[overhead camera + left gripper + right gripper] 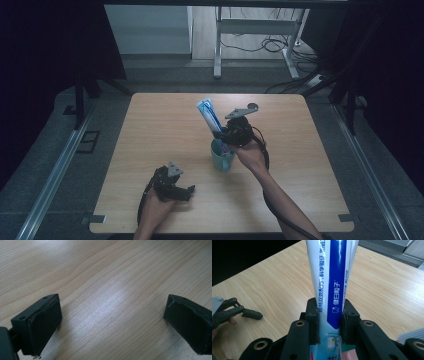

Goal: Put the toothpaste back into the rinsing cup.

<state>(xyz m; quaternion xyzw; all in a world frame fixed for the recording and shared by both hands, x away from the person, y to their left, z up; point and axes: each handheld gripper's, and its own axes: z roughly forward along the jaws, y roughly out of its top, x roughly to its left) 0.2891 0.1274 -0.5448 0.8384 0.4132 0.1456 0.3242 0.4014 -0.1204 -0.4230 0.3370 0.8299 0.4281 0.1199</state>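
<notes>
Over the cup point(222, 156), toothpaste tube point(331, 282) pinched in my right jaws, half lowered.
Tube's base is near the rim; releasing remains. Left jaws at seven o'clock rest spread on the desk point(105, 277).

You are in a lab or test room, not a home. A bare wooden table point(165, 125) stands on grey carpet, flanked by dark curtains point(45, 45) and metal floor rails point(55, 175). Behind it is a white desk frame point(255, 30) with loose cables point(270, 45) lying on the floor.
</notes>
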